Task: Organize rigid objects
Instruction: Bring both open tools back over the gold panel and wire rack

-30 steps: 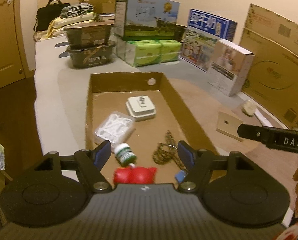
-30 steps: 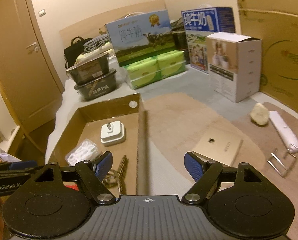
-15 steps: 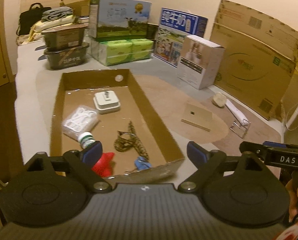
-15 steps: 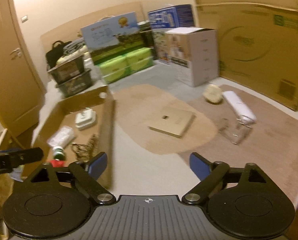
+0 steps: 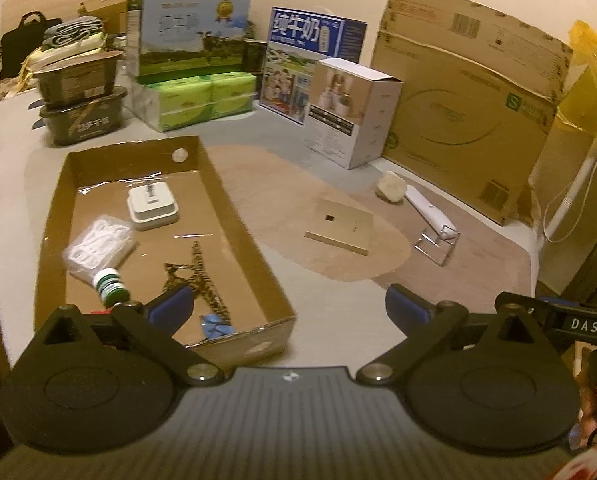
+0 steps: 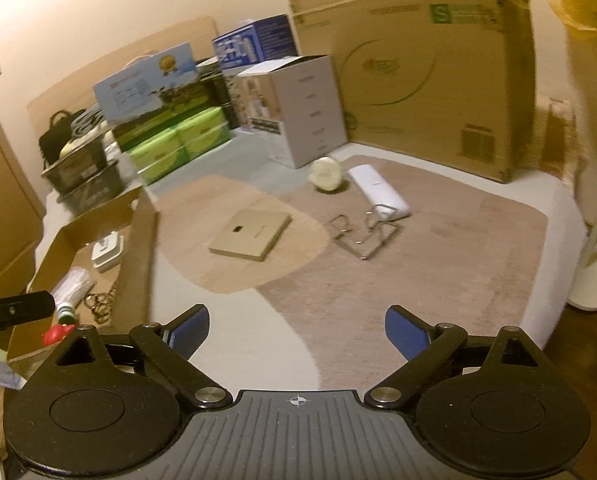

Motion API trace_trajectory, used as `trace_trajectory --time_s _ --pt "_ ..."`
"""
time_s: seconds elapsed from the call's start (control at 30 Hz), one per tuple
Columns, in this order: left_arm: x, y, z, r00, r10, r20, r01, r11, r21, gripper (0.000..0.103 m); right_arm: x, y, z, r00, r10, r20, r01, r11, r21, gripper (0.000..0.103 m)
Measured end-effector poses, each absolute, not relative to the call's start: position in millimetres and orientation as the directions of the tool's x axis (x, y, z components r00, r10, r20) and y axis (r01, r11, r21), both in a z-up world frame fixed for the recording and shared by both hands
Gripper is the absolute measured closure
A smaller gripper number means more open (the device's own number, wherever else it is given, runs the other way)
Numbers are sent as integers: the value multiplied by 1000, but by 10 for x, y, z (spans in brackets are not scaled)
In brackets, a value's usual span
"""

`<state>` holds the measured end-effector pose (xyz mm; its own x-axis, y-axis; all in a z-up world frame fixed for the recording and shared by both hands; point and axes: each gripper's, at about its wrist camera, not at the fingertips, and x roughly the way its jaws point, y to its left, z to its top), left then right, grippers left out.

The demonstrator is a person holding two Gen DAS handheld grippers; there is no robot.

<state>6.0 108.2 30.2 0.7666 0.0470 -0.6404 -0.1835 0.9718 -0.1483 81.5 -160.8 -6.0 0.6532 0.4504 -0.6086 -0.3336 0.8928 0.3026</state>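
Both grippers are being held with jaws spread wide apart and nothing between them: the left gripper (image 5: pixel 286 306) above the near right corner of the cardboard tray (image 5: pixel 234 216), the right gripper (image 6: pixel 297 332) above the rug. A white charger (image 5: pixel 152 206), a bag of floss picks (image 5: pixel 98 244), a green-capped bottle (image 5: pixel 110 286) and a braided cord (image 5: pixel 196 276) are lying inside the tray. A flat gold box (image 6: pixel 250 234), a white wire-ended tool (image 6: pixel 378 196) and a pale stone (image 6: pixel 325 174) are being left out on the rug (image 6: pixel 438 264).
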Motion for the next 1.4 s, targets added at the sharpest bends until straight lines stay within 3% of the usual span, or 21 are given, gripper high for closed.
trace_trajectory --time_s 0.77,1.4 --pt "661 746 137 745 -31 -666 -61 992 -114 1 1061 -2066 -187 673 415 -612 -262 908 327 9" --pt "1612 703 -193 698 -51 -714 9 998 -62 1 1679 -2020 -379 677 418 -606 -340 908 247 9"
